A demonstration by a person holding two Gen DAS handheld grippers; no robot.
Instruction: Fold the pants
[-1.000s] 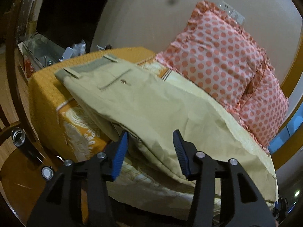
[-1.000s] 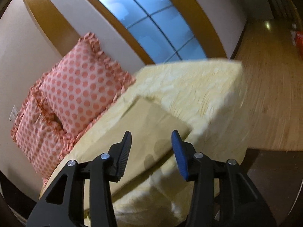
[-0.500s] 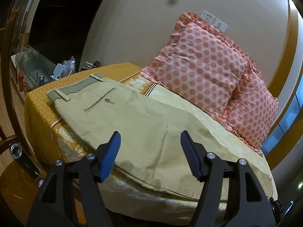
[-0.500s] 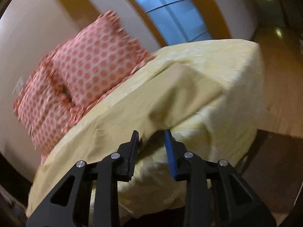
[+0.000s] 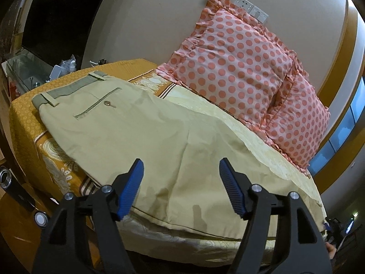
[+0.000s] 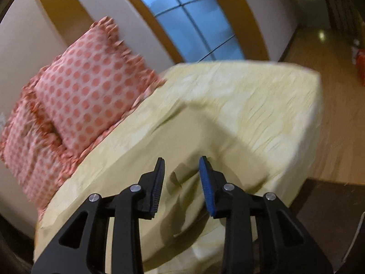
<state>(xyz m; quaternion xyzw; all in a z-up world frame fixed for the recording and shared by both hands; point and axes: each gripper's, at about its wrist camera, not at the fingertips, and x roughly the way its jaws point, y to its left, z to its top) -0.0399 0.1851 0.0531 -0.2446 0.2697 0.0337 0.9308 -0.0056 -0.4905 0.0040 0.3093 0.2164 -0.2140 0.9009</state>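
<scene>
The khaki pants (image 5: 141,132) lie lengthwise along the bed (image 5: 25,118) — waistband far left. Left tool (image 5: 181,189) gapes empty; right tool (image 6: 181,182), half-open, seemingly straddles the blurred hem fold.

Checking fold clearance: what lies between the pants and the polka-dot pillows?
Only a strip of pale yellow bedspread, seen in the left wrist view, separates the pants from the pillows.

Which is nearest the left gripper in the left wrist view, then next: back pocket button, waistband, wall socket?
From the left gripper:
1. Back pocket button, on the pants, upper left.
2. Waistband, far left end.
3. Wall socket, above the pillows.
</scene>
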